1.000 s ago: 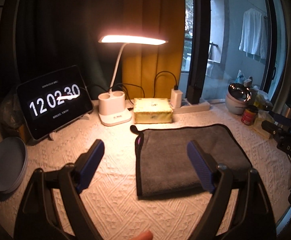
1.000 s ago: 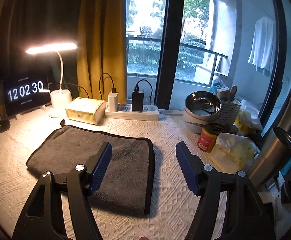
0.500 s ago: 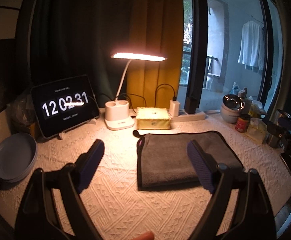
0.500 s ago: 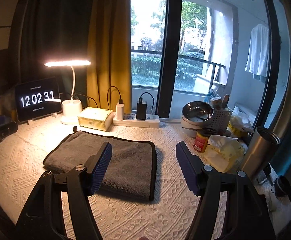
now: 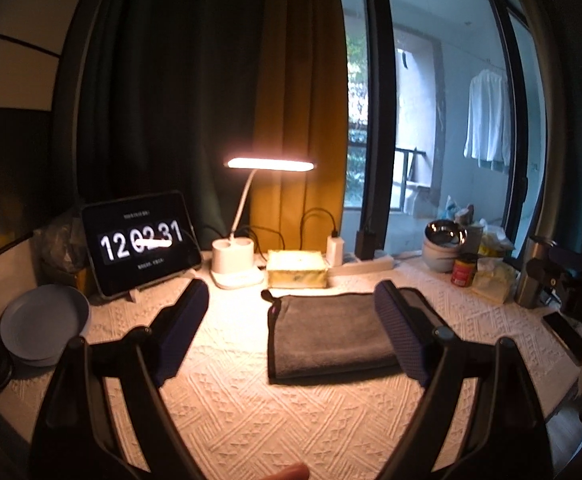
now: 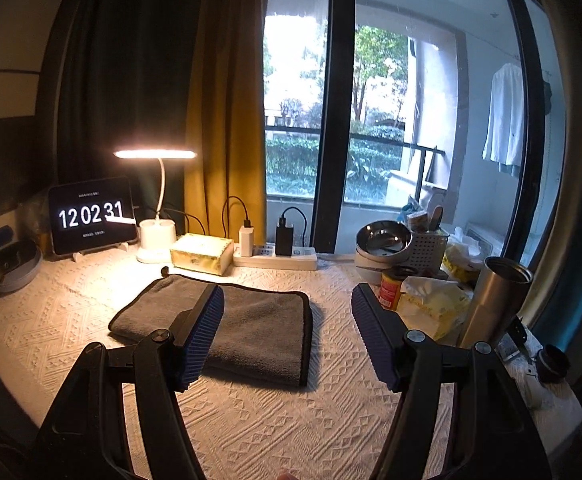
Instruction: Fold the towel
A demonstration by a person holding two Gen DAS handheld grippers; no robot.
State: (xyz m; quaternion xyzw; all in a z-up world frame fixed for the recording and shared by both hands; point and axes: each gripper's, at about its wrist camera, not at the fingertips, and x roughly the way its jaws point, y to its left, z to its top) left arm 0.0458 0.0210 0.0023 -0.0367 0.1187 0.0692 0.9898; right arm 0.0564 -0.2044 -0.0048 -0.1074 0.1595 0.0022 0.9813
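Observation:
A dark grey towel (image 5: 327, 332) with black edging lies folded flat on the white textured tablecloth (image 5: 231, 400); it also shows in the right wrist view (image 6: 251, 320). My left gripper (image 5: 291, 332) is open and empty, held above and in front of the towel, its right finger over the towel's right side. My right gripper (image 6: 287, 332) is open and empty, also raised in front of the towel, its left finger over the towel's middle.
At the back stand a tablet clock (image 5: 139, 240), a lit desk lamp (image 5: 239, 268), a yellow box (image 5: 297, 274) and a power strip (image 6: 275, 258). Grey plates (image 5: 43, 324) lie at left. Bowls (image 6: 383, 244), a red can (image 6: 391, 290), tissue pack (image 6: 435, 308) and steel tumbler (image 6: 495, 304) crowd the right.
Both grippers have pulled back and risen away from the towel, which now looks smaller and farther off. The towel has not moved. Both grippers stay open.

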